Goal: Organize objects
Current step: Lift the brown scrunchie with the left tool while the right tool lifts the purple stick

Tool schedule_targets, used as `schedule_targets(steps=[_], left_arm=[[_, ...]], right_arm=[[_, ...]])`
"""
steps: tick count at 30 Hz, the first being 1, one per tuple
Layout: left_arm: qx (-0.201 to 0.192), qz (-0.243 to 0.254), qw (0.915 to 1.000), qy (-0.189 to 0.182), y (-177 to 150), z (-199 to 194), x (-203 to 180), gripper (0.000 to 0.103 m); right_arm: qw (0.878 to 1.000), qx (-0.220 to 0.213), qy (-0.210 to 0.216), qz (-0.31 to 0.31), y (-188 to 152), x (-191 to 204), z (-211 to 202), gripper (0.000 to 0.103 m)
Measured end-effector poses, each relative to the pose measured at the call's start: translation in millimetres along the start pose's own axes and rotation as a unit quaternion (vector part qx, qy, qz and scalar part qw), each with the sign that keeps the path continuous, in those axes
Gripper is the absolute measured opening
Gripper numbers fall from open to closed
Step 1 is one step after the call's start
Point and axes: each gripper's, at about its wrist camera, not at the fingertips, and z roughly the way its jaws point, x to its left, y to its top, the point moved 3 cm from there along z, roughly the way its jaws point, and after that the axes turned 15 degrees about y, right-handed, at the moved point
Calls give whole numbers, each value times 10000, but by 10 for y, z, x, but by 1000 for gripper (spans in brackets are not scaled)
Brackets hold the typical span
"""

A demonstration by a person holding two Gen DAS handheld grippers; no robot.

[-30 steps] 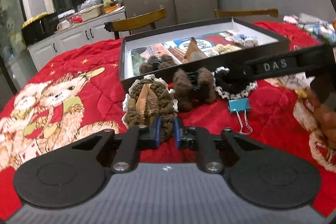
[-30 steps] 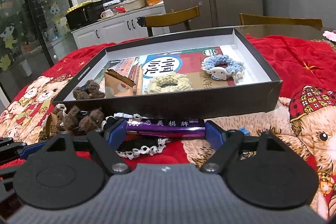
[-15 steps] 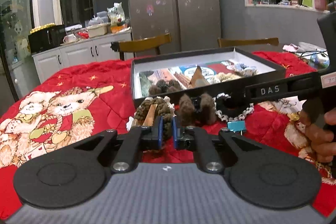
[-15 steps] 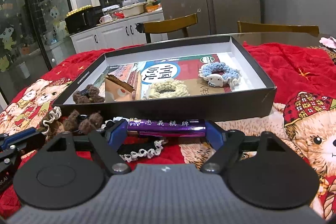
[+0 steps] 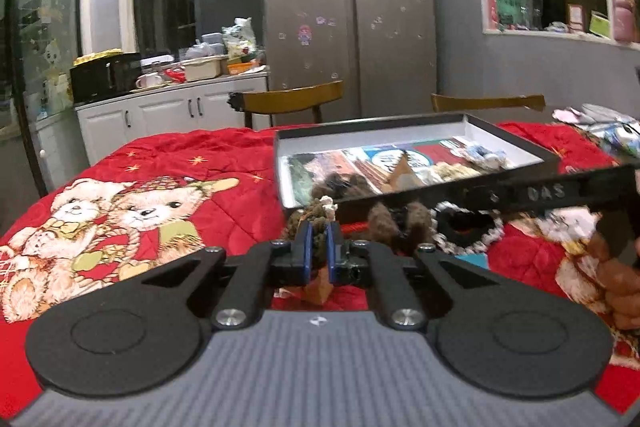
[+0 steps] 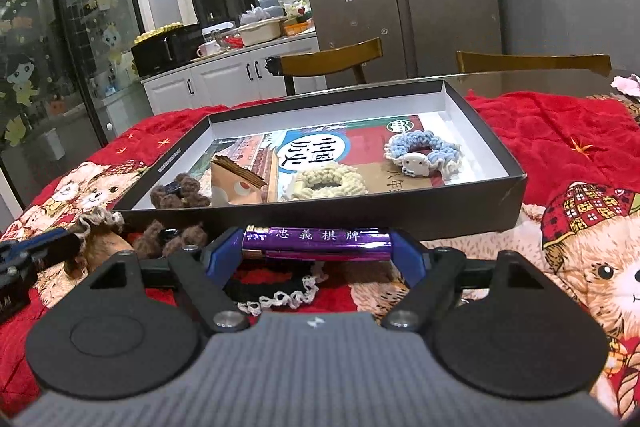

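While much of the brown crocheted scrunchie (image 5: 317, 227) is masked by the blue pads pinching it, the left gripper (image 5: 317, 259) clamps it above the red bear-print blanket (image 5: 168, 163), a tan pointed piece poking out beneath the fingers. What that piece is cannot be made out. Just right of it, a brown fuzzy hair clip (image 5: 394, 223) and a black lace-edged scrunchie (image 5: 466, 231) lie on the blanket against the near wall of the black box (image 5: 516, 141); the dark body of the other tool, lettered DAS, crosses in front and cuts off the box's right corner.

From the right wrist camera, the right gripper (image 6: 318, 253) grips a purple card pack (image 6: 318, 239) end to end between its blue pads, held just in front of the box's near wall and blocking part of the lace scrunchie below. Inside the white-lined box, from left: a second brown fuzzy clip (image 6: 178, 191), a tan cone-shaped toy (image 6: 236, 183), a cream scrunchie (image 6: 326, 181) and a blue-and-white scrunchie (image 6: 422, 149), all resting on a printed sheet (image 6: 308, 149). Two wooden chairs (image 6: 330, 57) stand beyond the table.
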Motion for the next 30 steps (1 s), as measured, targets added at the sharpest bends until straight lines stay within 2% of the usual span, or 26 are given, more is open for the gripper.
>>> schedule_targets(steps=[6, 10, 16, 20, 23, 24, 26, 27, 28, 30], left_arm=[[262, -372, 9989, 92, 55, 139, 200, 9], [84, -473, 9985, 277, 104, 112, 299, 9], [-67, -524, 9981, 318, 180, 60, 366, 9], [242, -365, 9990, 85, 160, 125, 304, 9], [411, -195, 9990, 46, 104, 149, 215, 11], [457, -207, 9987, 22, 95, 144, 198, 15], [441, -312, 9985, -37, 98, 97, 194, 32], [406, -374, 9985, -59, 97, 72, 192, 51], [323, -423, 9985, -146, 101, 28, 188, 63], [137, -428, 9985, -321, 111, -66, 164, 67]], right_arm=[[10000, -3, 16, 34, -1, -13, -4, 80], [10000, -10, 28, 21, -3, -9, -5, 80], [10000, 1, 31, 49, -3, -7, 2, 80], [10000, 24, 35, 65, -2, -14, 8, 80], [9999, 41, 49, 92, -4, -21, 10, 80], [9999, 50, 52, 97, -5, -22, 12, 80], [9999, 56, 59, 103, -6, -22, 15, 80], [9999, 57, 57, 107, -9, -19, 15, 80], [9999, 61, 60, 105, -9, -19, 16, 80], [9999, 77, 61, 117, -13, -20, 23, 80]])
